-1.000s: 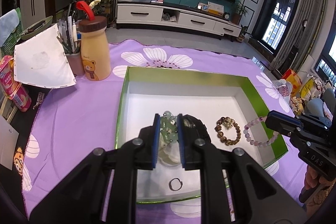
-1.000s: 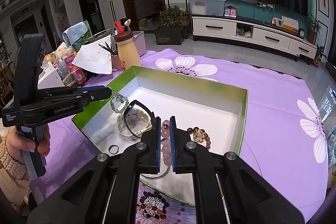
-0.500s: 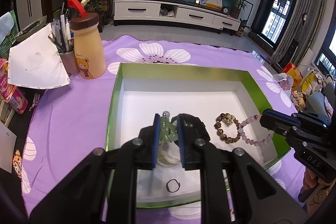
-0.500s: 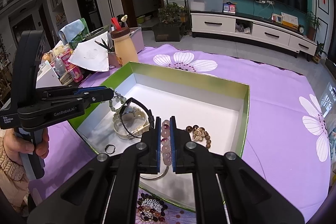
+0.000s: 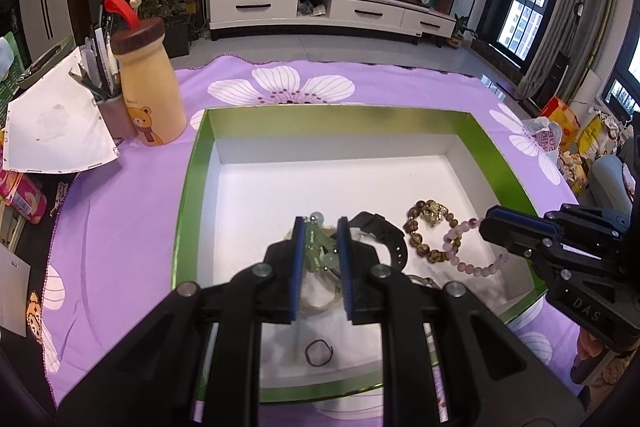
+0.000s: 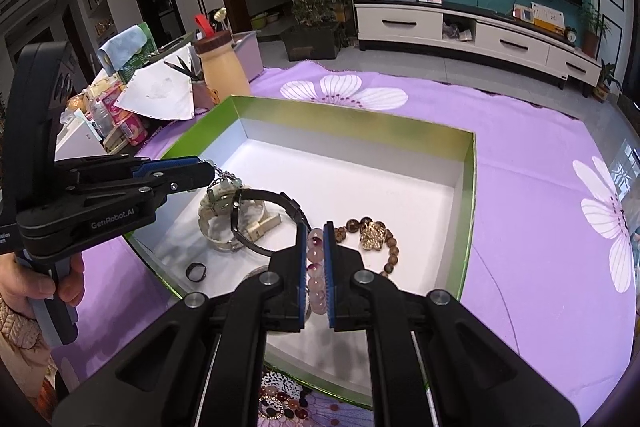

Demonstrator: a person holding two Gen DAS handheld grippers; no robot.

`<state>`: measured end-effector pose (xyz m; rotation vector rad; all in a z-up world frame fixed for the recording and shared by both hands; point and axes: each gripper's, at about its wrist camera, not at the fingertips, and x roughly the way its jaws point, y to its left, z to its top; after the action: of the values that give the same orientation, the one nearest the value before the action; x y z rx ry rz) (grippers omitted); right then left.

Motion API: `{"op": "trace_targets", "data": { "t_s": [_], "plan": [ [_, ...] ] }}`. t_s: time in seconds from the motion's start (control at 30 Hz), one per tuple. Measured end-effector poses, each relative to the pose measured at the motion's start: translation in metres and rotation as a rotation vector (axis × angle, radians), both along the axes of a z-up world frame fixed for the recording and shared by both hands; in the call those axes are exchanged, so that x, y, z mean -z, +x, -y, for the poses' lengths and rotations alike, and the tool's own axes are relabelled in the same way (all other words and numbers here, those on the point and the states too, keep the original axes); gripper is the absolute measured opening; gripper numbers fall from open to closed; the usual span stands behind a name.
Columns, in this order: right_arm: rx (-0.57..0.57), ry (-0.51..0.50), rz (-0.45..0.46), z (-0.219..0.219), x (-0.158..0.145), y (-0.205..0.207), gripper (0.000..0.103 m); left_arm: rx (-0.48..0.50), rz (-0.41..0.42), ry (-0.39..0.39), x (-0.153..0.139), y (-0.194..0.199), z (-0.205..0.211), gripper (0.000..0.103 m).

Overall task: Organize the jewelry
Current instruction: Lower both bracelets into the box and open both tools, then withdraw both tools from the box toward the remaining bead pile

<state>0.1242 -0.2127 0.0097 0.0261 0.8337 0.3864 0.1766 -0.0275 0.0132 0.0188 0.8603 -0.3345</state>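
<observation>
Both jaws clamped: left gripper (image 5: pixel 319 227) on half-hidden green bracelet (image 5: pixel 318 253), right gripper (image 6: pixel 316 231) on pink bracelet (image 6: pixel 316 267).

I see the far half of the green box (image 5: pixel 192 187) floor is bare, so I can pass there. The near half is crowded: black watch (image 5: pixel 380 231), brown bracelet (image 5: pixel 424 231), small ring (image 5: pixel 319 353). Left of the box stands a bottle (image 5: pixel 150 87).

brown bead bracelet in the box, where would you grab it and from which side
Probably the plain bead arc of the brown bead bracelet, opposite its gold charm. Come from above with the jaws straddling the strand, since it lies flat on the box floor. The pink bead bracelet crosses its near side, so take the clear far side.
</observation>
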Motion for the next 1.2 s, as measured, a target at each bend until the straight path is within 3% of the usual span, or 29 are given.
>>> {"op": "trace_targets", "data": {
  "t_s": [0.37, 0.5, 0.57, 0.63, 0.8, 1.03, 1.2],
  "plan": [
    [0.018, 0.012, -0.048, 0.008, 0.008, 0.002, 0.007, -0.008, -0.033, 0.034, 0.008, 0.003, 0.01, 0.016],
    [0.025, 0.005, -0.041, 0.009, 0.005, 0.001, 0.02, -0.016, -0.027, 0.035, 0.004, 0.002, 0.011, 0.018],
    [0.029, 0.008, -0.036, 0.012, 0.003, 0.0, 0.02, -0.019, -0.022, 0.031, 0.001, 0.001, 0.011, 0.025],
    [0.033, 0.011, -0.029, 0.013, 0.001, -0.001, 0.02, -0.02, -0.014, 0.028, -0.001, -0.001, 0.012, 0.04],
    [0.042, 0.007, -0.011, 0.016, -0.007, -0.005, 0.025, -0.021, 0.009, 0.043, -0.008, -0.006, 0.013, 0.054],
    [0.069, 0.017, 0.033, 0.028, -0.023, -0.017, 0.043, -0.032, 0.045, 0.027, -0.022, -0.012, 0.009, 0.08],
    [0.103, 0.032, 0.071, 0.041, -0.036, -0.031, 0.058, -0.031, 0.07, 0.002, -0.035, -0.022, 0.009, 0.087]
  ]
}}
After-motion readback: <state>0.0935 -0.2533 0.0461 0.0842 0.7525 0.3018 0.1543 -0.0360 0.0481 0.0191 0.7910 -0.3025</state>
